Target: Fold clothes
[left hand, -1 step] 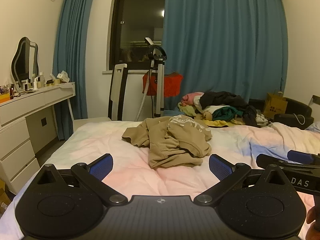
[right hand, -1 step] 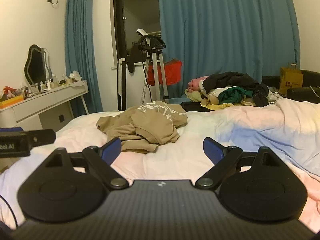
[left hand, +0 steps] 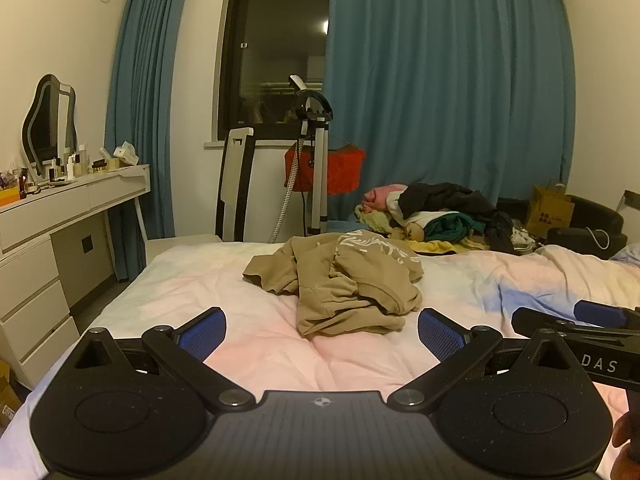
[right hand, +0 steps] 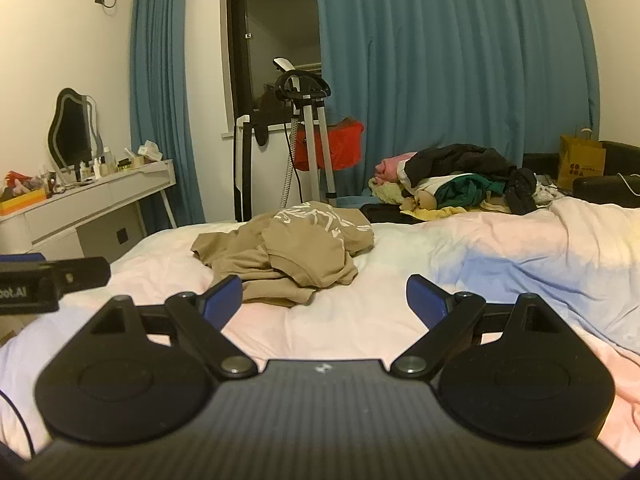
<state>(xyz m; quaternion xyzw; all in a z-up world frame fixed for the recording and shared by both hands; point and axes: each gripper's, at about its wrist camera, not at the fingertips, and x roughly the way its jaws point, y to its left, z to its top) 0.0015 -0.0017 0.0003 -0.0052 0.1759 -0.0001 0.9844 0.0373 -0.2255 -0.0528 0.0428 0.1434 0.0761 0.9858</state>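
Note:
A crumpled tan garment with a white print (left hand: 344, 276) lies in a heap on the bed, also in the right wrist view (right hand: 288, 248). My left gripper (left hand: 322, 334) is open and empty, just short of the heap's near edge. My right gripper (right hand: 324, 300) is open and empty, near the heap's near right side. The right gripper also shows at the right edge of the left wrist view (left hand: 576, 320). The left gripper shows at the left edge of the right wrist view (right hand: 52, 276).
The bed has a pale pink and blue duvet (left hand: 500, 280). A pile of mixed clothes (left hand: 440, 216) lies at its far side. A garment steamer stand (left hand: 316, 160), a white chair (left hand: 236, 184), a white dresser with a mirror (left hand: 60, 216) and a paper bag (left hand: 548, 212) stand around.

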